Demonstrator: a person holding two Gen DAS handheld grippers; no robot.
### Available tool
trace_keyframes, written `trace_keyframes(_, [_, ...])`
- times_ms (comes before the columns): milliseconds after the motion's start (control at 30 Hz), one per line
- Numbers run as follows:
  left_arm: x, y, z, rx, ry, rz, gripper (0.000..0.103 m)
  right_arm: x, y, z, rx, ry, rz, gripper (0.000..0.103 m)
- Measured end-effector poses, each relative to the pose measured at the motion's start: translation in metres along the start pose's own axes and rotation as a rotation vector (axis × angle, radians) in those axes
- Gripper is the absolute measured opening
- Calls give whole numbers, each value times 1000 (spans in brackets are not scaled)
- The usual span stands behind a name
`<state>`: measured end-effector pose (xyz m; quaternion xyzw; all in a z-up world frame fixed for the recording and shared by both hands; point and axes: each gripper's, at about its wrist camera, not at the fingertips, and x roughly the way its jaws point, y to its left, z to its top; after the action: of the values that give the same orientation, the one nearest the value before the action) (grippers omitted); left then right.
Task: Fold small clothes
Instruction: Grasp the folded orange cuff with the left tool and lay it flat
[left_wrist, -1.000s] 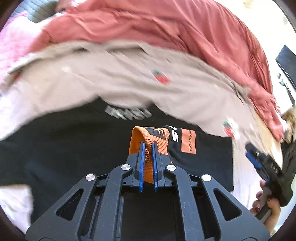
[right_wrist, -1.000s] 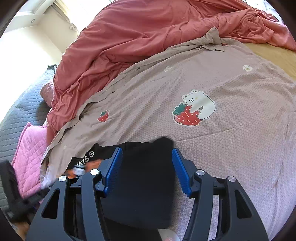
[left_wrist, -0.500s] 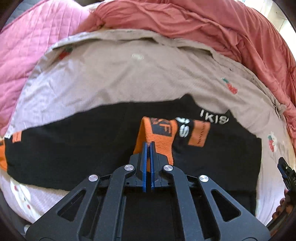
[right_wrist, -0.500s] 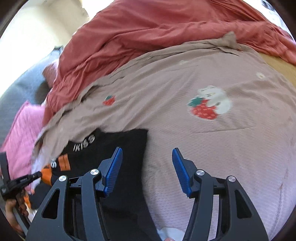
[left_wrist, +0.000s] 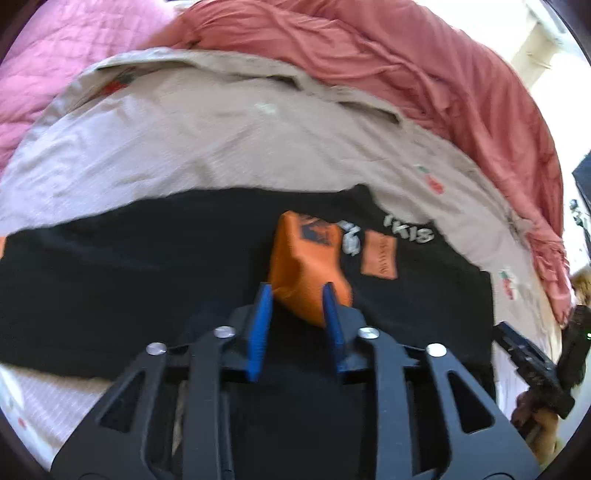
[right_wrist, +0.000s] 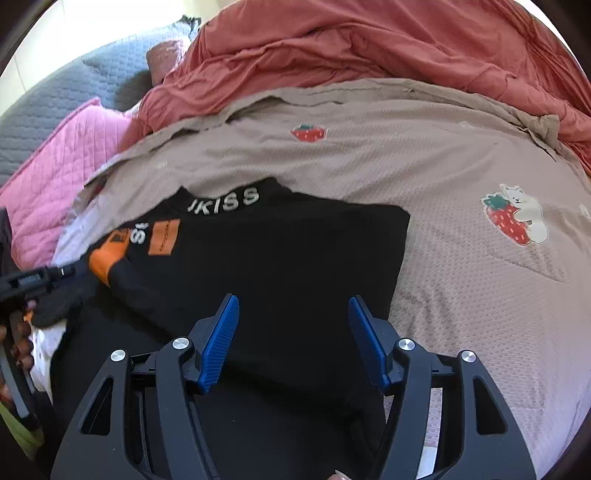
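Observation:
A black sweatshirt (right_wrist: 288, 251) lies flat on the bed, with white lettering (right_wrist: 225, 201) at its collar and an orange patch (right_wrist: 163, 236) on the chest. Its sleeve is folded across the body (left_wrist: 129, 280), ending in an orange cuff (left_wrist: 306, 266). My left gripper (left_wrist: 296, 288) has its jaws opening, and the cuff sits loosely between the blue pads (left_wrist: 258, 332). From the right wrist view this gripper (right_wrist: 37, 280) reaches in from the left edge beside the cuff (right_wrist: 105, 258). My right gripper (right_wrist: 291, 299) hovers over the shirt's lower half, jaws opening wider, nothing between them.
The shirt rests on a beige sheet (right_wrist: 461, 295) printed with strawberries. A rumpled red duvet (right_wrist: 369, 48) is piled behind it. A pink quilted pillow (right_wrist: 55, 177) and a grey quilt (right_wrist: 55, 96) lie at the back left. A person's hand (left_wrist: 535, 417) holds the right gripper.
My left gripper carried the orange cuff across the shirt, then its jaws parted. The black fabric that stood between the right jaws now lies flat, and the right gripper shifted over it.

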<state>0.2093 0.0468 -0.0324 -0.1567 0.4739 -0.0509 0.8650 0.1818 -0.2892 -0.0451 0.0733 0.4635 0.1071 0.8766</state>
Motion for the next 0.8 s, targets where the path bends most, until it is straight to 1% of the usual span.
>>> trace_keyframes(67, [7, -6, 4, 30, -3, 5, 29, 4, -2, -2, 5, 17, -3, 60])
trace_keyframes(133, [22, -7, 7, 34, 30, 29, 29, 7, -2, -4, 6, 27, -9, 62])
trace_keyframes(200, [34, -6, 9, 21, 55, 17, 29, 10, -2, -4, 3, 34, -9, 63])
trace_keyframes(233, [39, -7, 8, 25, 69, 22, 27, 11, -2, -5, 0, 39, -10, 63])
trace_keyframes(267, [42, -9, 7, 40, 80, 49, 14, 12, -2, -5, -3, 45, -9, 63])
trace_keyframes(300, [45, -13, 5, 60, 94, 95, 7, 14, -2, -6, -5, 53, -10, 63])
trace_keyframes(333, [46, -13, 5, 67, 108, 125, 3, 16, -2, -6, -5, 60, -11, 63])
trace_keyframes(367, [43, -14, 5, 56, 112, 126, 1, 17, -3, -7, -3, 63, -11, 63])
trace_keyframes(433, [26, -16, 6, 44, 76, 107, 0, 16, -5, -6, 8, 66, -5, 63])
trace_keyframes(500, [9, -23, 3, 69, 39, 109, 0, 14, -6, -5, 18, 62, 0, 63])
trace_keyframes(567, [5, -27, -1, 103, 32, 134, 0, 13, -7, -5, 23, 62, 0, 63])
trace_keyframes(633, [21, -25, -5, 134, 90, 213, 0, 16, -7, -6, 21, 74, -6, 63])
trace_keyframes(667, [28, -21, -6, 128, 115, 233, 2, 17, -7, -6, 17, 79, -9, 63])
trace_keyframes(733, [41, -11, -7, 94, 142, 243, 4, 18, -6, -8, 4, 83, -16, 63])
trace_keyframes(800, [43, -1, -7, 69, 137, 256, 8, 17, -6, -8, -1, 82, -15, 63])
